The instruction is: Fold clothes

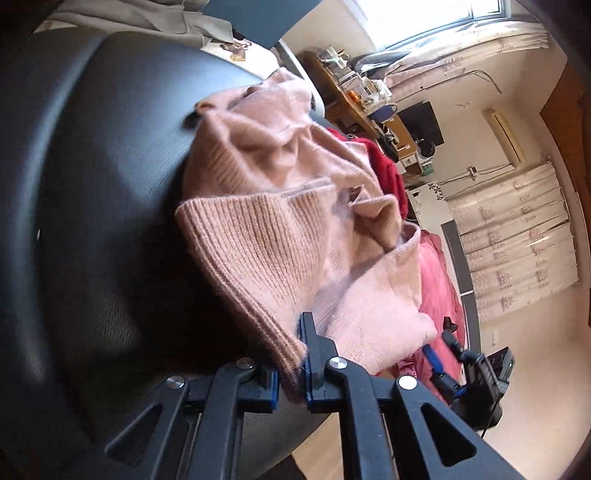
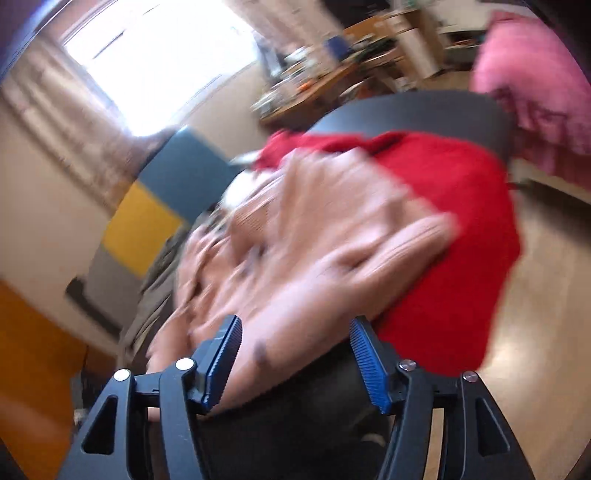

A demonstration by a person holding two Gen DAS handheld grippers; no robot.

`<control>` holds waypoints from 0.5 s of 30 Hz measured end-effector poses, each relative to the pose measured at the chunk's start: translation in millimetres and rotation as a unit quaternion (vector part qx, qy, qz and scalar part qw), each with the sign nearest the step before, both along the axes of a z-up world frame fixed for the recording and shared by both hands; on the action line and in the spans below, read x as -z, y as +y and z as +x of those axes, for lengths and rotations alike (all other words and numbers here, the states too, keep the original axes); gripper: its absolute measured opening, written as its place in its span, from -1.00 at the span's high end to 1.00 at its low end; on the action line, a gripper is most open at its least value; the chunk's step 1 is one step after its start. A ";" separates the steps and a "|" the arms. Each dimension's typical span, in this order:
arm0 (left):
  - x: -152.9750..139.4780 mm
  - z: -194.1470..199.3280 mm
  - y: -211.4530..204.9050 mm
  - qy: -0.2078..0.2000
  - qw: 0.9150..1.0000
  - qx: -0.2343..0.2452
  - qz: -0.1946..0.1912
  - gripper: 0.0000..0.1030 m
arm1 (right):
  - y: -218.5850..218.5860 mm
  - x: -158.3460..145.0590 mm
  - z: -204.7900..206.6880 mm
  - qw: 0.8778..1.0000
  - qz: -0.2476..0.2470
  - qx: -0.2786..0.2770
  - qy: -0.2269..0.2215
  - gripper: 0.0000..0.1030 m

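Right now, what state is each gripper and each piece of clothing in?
left gripper: shut on the pink sweater's ribbed edge.
right gripper: open, at the sweater.
pink sweater: crumpled on the black table, unfolded.
red garment: bunched partly under the sweater.

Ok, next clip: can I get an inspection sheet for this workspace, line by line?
Surface: black round table.
Job's things: pink sweater crumpled on the table; red garment partly under it.
Clutter: beige cloth at the table's far edge.
Grippers: left tongs shut on the sweater's ribbed hem; right tongs open over the sweater, view blurred.
Cables: wall cable beside the window.
Surroundings: cluttered desk, curtains, pink bedding.
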State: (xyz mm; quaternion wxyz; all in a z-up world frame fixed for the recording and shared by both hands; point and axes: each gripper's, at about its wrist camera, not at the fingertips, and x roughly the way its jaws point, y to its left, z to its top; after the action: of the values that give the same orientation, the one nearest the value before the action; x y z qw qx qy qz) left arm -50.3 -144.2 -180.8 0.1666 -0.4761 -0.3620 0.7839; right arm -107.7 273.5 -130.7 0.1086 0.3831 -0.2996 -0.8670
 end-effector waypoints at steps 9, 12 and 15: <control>13.6 16.6 -4.7 -0.005 1.000 -0.005 -0.015 0.84 | 79.9 -24.2 -43.9 0.996 0.080 0.024 0.012 -0.22; 19.3 22.2 -9.9 -0.016 1.000 -0.010 -0.011 0.83 | 75.6 -4.9 -74.2 0.996 0.087 0.011 -0.035 -0.21; 26.0 23.5 -11.3 -0.026 1.000 -0.014 -0.008 0.82 | 66.8 8.1 -80.5 0.995 0.087 -0.003 -0.051 -0.15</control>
State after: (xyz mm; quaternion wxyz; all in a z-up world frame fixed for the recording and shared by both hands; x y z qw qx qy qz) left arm -26.8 -155.5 -206.7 0.1426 -0.4927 -0.3667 0.7762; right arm -188.1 340.2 -138.9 0.0617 0.4356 -0.2268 -0.8689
